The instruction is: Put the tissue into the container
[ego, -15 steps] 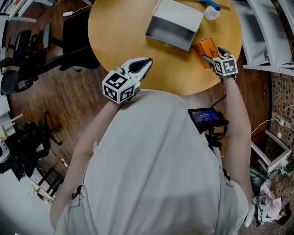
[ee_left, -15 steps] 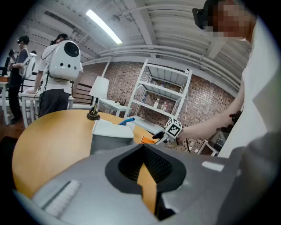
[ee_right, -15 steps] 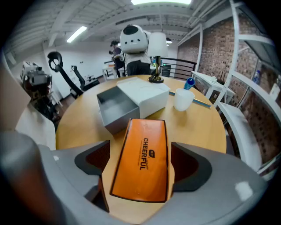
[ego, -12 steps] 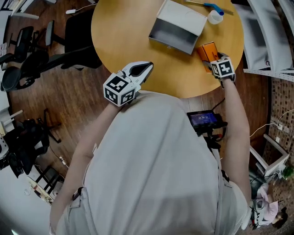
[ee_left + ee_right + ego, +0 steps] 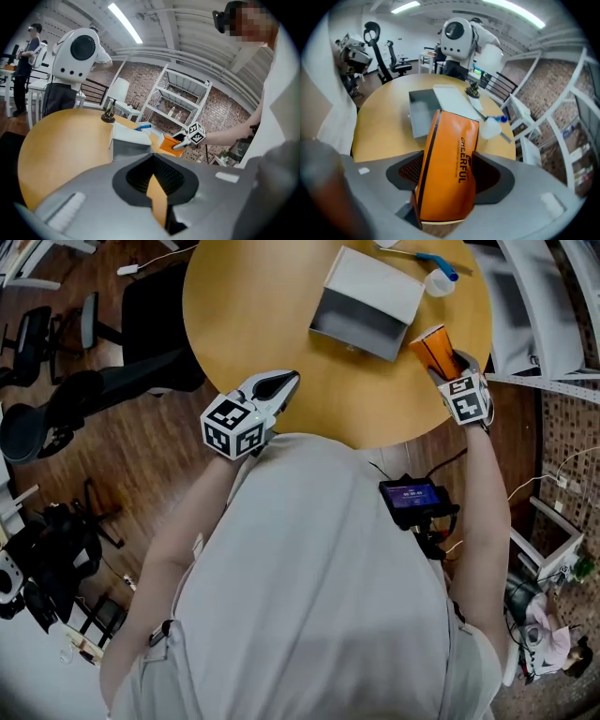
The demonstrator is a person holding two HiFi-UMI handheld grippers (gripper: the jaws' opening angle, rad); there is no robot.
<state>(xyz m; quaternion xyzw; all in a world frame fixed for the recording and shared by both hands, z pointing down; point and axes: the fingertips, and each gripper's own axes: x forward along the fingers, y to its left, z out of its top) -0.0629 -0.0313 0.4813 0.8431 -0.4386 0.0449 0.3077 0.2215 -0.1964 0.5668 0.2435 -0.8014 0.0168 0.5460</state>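
My right gripper (image 5: 447,365) is shut on an orange tissue pack (image 5: 434,349) and holds it tilted, lifted off the round wooden table (image 5: 253,315) near its right edge. In the right gripper view the pack (image 5: 450,140) fills the space between the jaws of that gripper (image 5: 449,180). The grey, white-lidded open container (image 5: 370,285) lies just left of the pack, its inside bare; it also shows behind the pack (image 5: 423,115). My left gripper (image 5: 287,382) hovers at the table's near edge, shut and holding nothing (image 5: 157,180).
A white bottle with a blue cap (image 5: 437,279) and a blue-handled tool (image 5: 427,257) lie at the table's far right. Office chairs (image 5: 84,390) stand left of the table, a metal shelf rack (image 5: 553,324) to the right. A white robot (image 5: 459,37) stands beyond the table.
The right gripper has raised the orange pack off the table and tipped it more upright, shifting slightly right. The left gripper has barely moved.
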